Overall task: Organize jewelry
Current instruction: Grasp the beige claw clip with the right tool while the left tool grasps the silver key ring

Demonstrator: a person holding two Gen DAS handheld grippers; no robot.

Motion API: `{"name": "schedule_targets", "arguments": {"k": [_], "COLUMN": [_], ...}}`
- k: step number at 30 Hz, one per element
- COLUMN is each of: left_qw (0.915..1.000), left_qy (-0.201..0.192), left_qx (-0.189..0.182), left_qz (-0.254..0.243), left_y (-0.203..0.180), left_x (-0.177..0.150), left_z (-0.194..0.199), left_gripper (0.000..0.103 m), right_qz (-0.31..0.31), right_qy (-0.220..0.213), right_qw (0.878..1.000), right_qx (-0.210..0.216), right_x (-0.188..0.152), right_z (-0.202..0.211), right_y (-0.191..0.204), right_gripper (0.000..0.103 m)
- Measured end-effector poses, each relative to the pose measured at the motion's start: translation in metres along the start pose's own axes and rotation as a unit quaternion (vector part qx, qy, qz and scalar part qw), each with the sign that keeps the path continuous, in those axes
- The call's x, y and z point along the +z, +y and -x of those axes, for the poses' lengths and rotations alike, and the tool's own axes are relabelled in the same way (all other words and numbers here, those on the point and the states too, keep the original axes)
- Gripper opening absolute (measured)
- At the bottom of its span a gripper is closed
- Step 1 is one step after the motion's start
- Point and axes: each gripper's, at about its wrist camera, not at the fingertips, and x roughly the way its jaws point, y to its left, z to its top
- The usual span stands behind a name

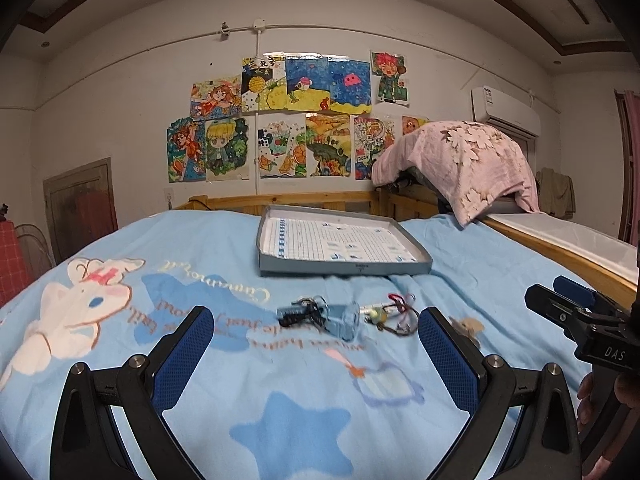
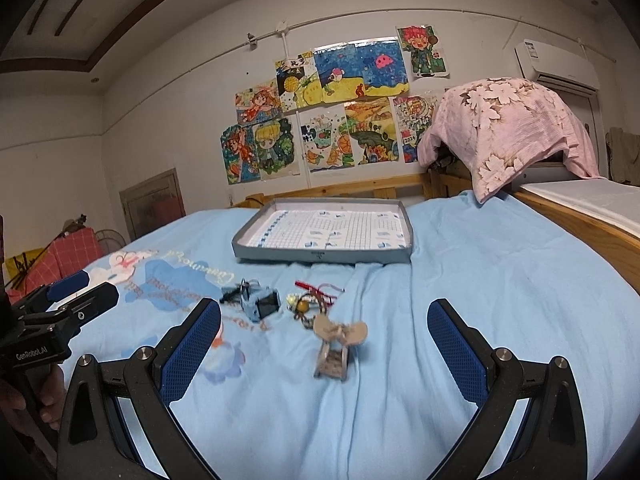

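While both grippers hover wide open and empty over the blue bedspread [image 2: 480, 272], the jewelry lies in a loose row between them and the grey tray [image 2: 256, 236], none of it in the tray yet; the left gripper [image 1: 316, 328] has its blue pads spread to either side of the pile, and the right gripper [image 2: 324, 324] stands likewise parted, with nothing between its jaws; nearest the right gripper sits a tan bow clip [image 2: 338, 342], its bow end raised and its flat base toward the camera, blurred so the detail is hard to read; behind it lies a tangle of beads and red cord [image 2: 312, 300], and to the left of that a pale blue piece with dark keys or charms [image 2: 256, 300] touching it; all of these look light and small, so weight should be no trouble, but the soft bedspread will give beneath a pressing finger and let thin pieces sink into the folds; the cord tangle is limp and likely to trail or snag its neighbours, so I would judge it best pinched at the bead cluster rather than a loose strand; the bow clip seems stiffer and should be taken across its narrow middle, where the pads can close on something firm; the blue piece looks rigid, best held across its short sides; the tray lies beyond the pile, lined with gridded paper
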Motion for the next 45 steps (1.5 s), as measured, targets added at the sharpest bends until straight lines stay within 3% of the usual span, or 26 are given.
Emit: {"name": "schedule_targets", "arguments": {"k": [10,22,29,36,41,45], "left_qw": [0.9996,0.9918,0.984,0.9769,0.9737,0.9728], "left_qy": [0.024,0.102,0.148,0.178,0.188,0.191], "left_qx": [-0.014,-0.073,-0.09,-0.101,-0.107,-0.107], "left_qz": [0.002,0.026,0.043,0.063,0.072,0.076], "left_y": [0.013,0.017,0.019,0.023,0.025,0.026], "left_x": [0.027,0.008,-0.004,-0.014,-0.018,-0.019], "left_z": [-0.056,-0.12,-0.154,-0.173,-0.182,-0.187], "left_gripper": [0.103,0.102,0.077,0.062,0.051,0.047], "right_qz": [-0.017,-0.021,-0.033,-0.034,-0.051,-0.054], "right_qy": [-0.009,0.039,0.085,0.123,0.15,0.164], "right_qw": [1.0,0.999,0.996,0.992,0.987,0.985], "right_qx": [0.0,-0.024,-0.011,-0.015,-0.012,-0.006], "right_x": [0.026,0.012,-0.007,-0.019,-0.027,-0.033], "right_z": [-0.045,-0.085,-0.1,-0.115,-0.124,-0.13], "right_y": [0.0,-0.009,-0.012,-0.009,-0.012,-0.012], "right_gripper": [0.102,0.102,0.102,0.101,0.075,0.061]}}
